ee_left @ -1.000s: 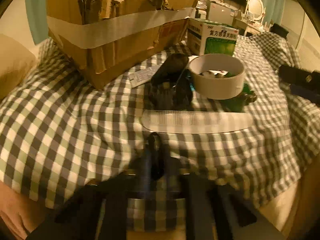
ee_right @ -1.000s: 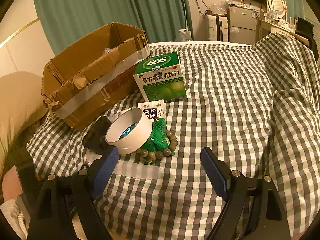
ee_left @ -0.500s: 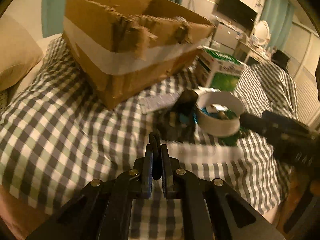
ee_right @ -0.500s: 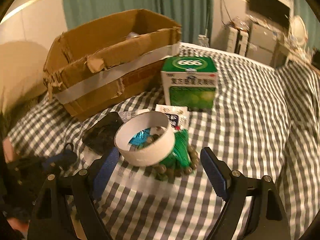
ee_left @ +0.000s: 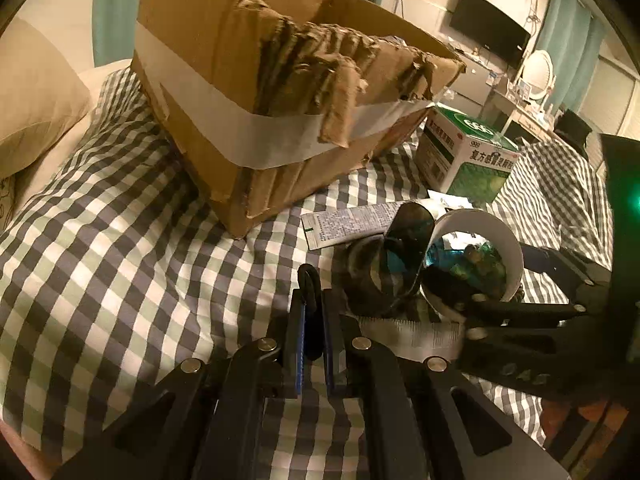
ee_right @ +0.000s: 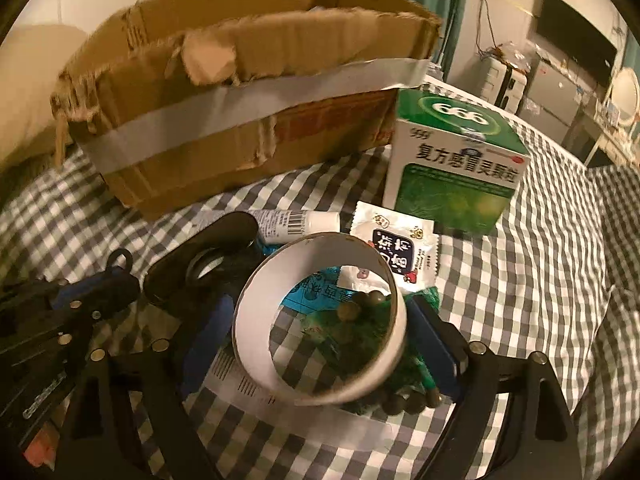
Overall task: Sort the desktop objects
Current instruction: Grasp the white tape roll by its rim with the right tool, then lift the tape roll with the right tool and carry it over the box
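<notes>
A torn cardboard box (ee_left: 280, 92) stands at the back of the checked cloth; it also shows in the right wrist view (ee_right: 240, 96). My left gripper (ee_left: 311, 300) is shut on a small black ring (ee_left: 309, 276), held above the cloth in front of the box. My right gripper (ee_right: 320, 320) is open, its fingers either side of a white tape ring (ee_right: 320, 320) that lies on a pile of beads (ee_right: 400, 400) and green packets. The tape ring (ee_left: 476, 256) also shows in the left wrist view.
A green medicine box (ee_right: 456, 160) stands right of the cardboard box. A white sachet (ee_right: 396, 252), a white tube (ee_right: 296, 220), a black folding magnifier (ee_right: 204, 264) and a clear ruler (ee_right: 304, 420) lie around the ring. A pillow (ee_left: 36, 100) is at left.
My right gripper has moved forward until its fingers flank the tape ring. My left gripper, still shut on the black ring, has lifted and moved toward the cardboard box.
</notes>
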{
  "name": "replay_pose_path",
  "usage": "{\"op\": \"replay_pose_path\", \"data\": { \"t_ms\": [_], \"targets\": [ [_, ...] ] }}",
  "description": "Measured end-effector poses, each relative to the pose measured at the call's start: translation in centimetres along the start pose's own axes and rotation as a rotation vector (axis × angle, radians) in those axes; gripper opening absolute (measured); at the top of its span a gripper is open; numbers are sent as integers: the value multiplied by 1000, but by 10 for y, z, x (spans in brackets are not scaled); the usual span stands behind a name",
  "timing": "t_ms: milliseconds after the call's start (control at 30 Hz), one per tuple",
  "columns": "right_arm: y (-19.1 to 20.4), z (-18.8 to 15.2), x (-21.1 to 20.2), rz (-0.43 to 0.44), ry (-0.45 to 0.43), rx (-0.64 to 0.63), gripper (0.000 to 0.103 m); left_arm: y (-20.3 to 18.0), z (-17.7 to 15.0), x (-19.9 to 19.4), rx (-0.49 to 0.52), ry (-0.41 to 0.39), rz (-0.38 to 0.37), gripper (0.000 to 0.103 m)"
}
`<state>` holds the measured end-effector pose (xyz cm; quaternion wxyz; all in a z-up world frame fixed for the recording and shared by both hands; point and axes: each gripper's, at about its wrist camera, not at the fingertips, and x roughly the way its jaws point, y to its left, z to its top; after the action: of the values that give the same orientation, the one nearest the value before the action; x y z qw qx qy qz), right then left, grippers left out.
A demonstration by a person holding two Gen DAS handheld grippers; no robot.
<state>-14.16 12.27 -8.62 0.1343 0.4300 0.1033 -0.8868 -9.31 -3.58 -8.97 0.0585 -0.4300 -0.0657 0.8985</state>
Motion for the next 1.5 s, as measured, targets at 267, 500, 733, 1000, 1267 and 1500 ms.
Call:
{"op": "replay_pose_path", "data": {
  "t_ms": [267,500,733,1000,1267,1500],
  "targets": [
    [8,-3,6,-47,11,-45,89,3,-1,0,-11,7,3,7],
    [-1,-6,0,-20,-20,3,86,3,-4,1,0,0,16,7],
    [-15,-13,-32,57,-55,130,86,11,-3,-11,-65,-26,-41,7],
    [-21,-19,-94,120,-142,228,86,2,2,-50,-43,-114,-89,7],
    [-22,-2,-156,187,-271,265,86,-16,30,-110,26,-261,-122,7],
    [-21,48,-181,257,-366,256,86,-10,75,-143,48,-361,-114,7]
  ]
}}
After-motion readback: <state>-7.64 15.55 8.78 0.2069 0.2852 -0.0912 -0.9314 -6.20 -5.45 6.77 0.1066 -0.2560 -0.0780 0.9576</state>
